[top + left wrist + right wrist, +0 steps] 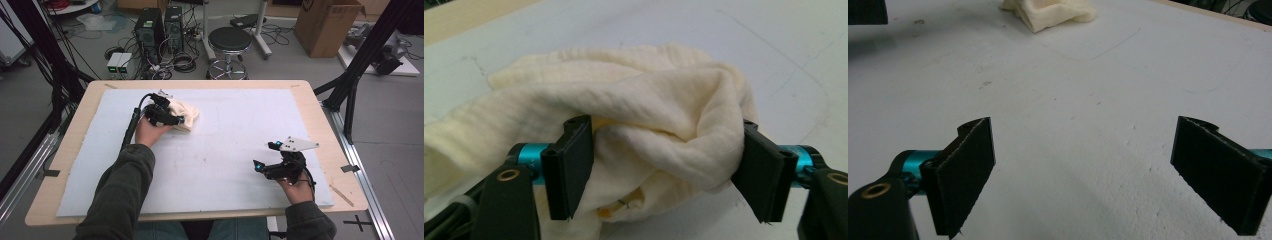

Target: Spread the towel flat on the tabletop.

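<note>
High view: at the left, the left gripper (176, 120) is seen on a crumpled cream muslin cloth (186, 113), which lies on the pale grey foam mat (225, 150) in its far-left area, well apart from the right gripper (265, 156). In the left gripper view, the black jaws stand wide with a bunched fold of the cloth (634, 115) between them. Both pads appear to touch fabric, but no firm squeeze can be confirmed, so the jaws are read as open around the fold.

Risks, as judged from this state: if the jaws are closed on the outer fold alone, a single layer may be pinched and the rest may slide out or unroll when lifted. If the jaws are pressed down, the foam mat may be caught with the cloth.

The cloth is bundled; its long axis seems to run roughly across the jaw line in the left gripper view, with the rounded end toward the right jaw. No clear pointing direction can be told.

At the right, the right gripper (1083, 165) is held open over bare mat, with nothing between its jaws.
</note>
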Demonstrator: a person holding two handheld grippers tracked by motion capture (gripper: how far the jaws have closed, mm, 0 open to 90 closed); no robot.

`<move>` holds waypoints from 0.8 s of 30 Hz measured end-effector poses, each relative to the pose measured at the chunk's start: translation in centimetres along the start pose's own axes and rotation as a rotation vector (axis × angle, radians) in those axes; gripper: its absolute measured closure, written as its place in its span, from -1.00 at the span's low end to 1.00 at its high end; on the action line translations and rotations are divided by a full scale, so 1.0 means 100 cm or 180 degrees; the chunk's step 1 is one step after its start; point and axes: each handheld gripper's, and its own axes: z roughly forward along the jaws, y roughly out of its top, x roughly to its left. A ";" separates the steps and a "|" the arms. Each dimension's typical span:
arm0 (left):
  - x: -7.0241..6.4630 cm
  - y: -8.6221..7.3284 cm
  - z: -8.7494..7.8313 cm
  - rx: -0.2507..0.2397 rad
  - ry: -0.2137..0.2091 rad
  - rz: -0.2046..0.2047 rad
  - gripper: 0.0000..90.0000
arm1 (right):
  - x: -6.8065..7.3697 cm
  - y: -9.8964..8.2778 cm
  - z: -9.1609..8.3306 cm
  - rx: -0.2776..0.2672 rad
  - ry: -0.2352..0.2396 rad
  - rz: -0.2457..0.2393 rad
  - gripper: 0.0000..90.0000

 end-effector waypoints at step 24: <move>0.006 -0.007 0.011 0.0107 -0.0013 -0.0117 0.71 | 0.000 0.000 0.002 0.0012 0.0026 -0.0036 -0.78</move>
